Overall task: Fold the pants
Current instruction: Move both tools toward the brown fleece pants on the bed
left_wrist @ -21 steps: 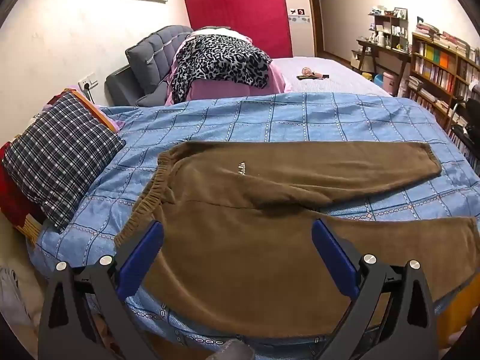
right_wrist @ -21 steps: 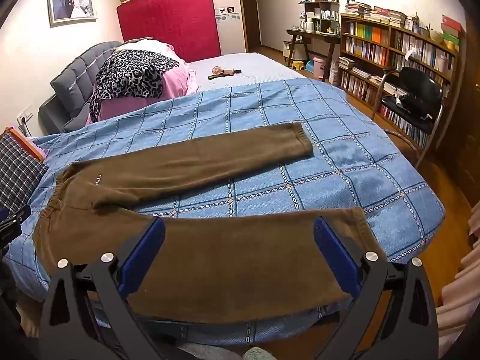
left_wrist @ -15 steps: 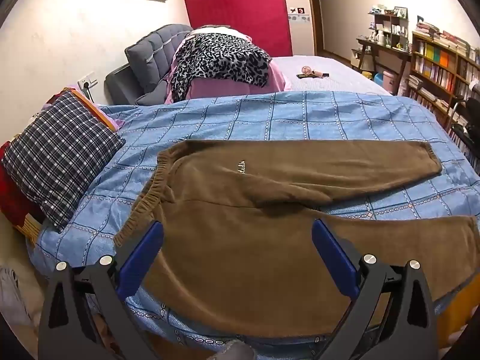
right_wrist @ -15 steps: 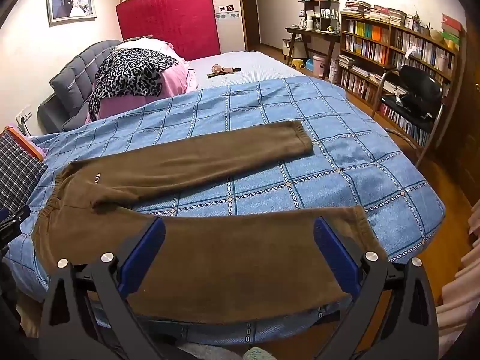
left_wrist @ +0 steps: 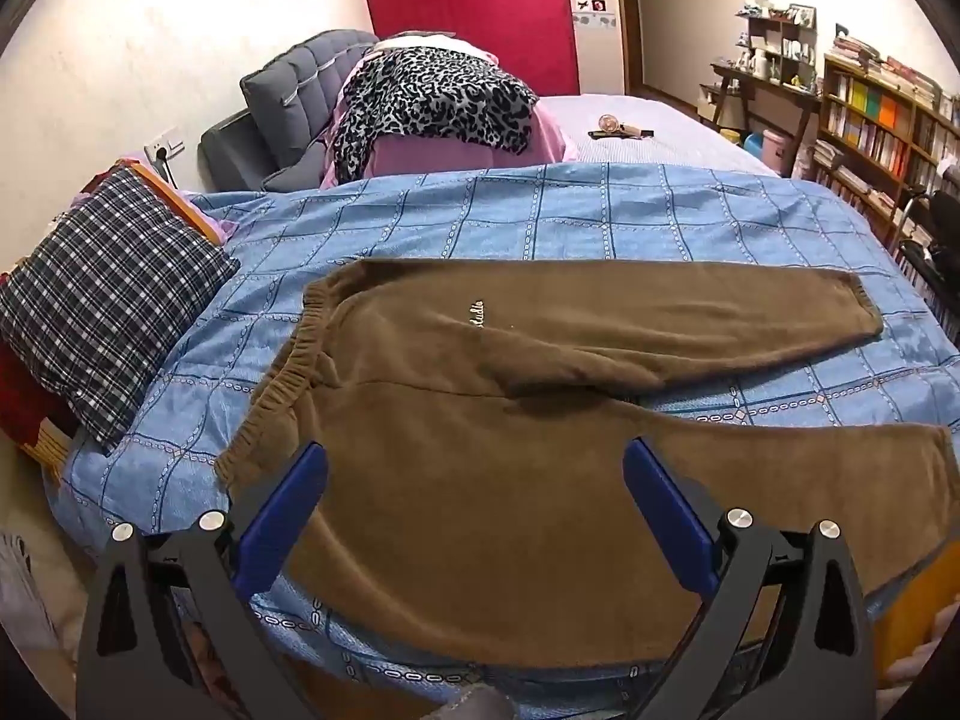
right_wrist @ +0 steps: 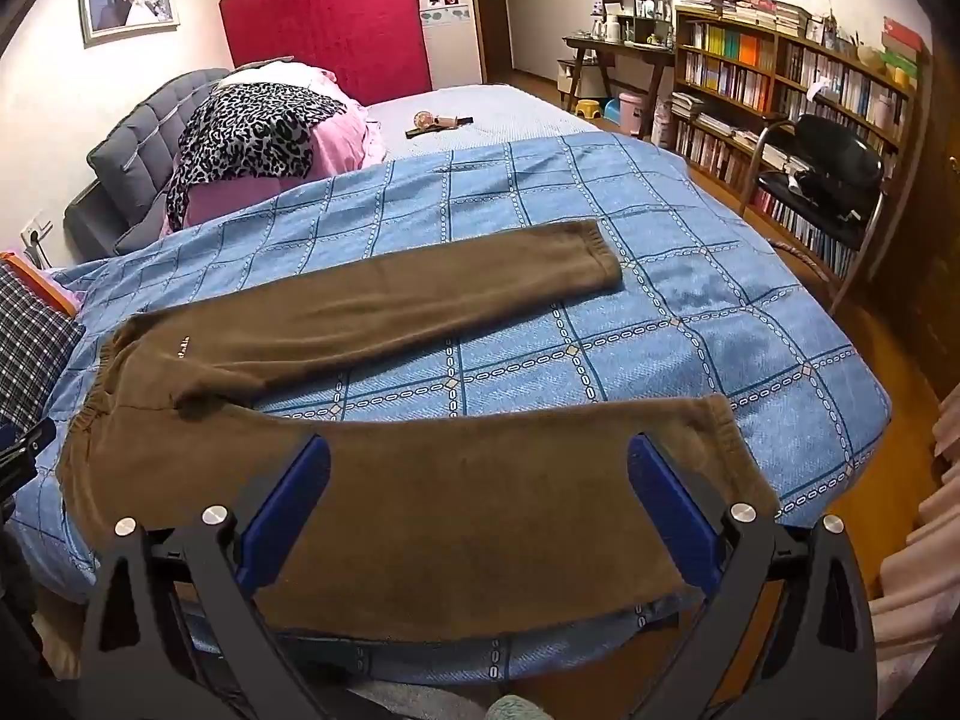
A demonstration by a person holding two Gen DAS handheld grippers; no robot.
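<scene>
The brown pants [left_wrist: 480,480] are lying spread out on the blue checked bedspread [left_wrist: 600,216], filling the middle and lower part of both views, waistband toward the left, legs parted and running off to the right. The left tongs [left_wrist: 474,468] are hanging above the seat area, spread wide and grasping nothing. The right tongs [right_wrist: 480,462] are hovering over the nearer leg, likewise released. A plaid pillow [left_wrist: 108,306] is sitting at the left edge.
</scene>
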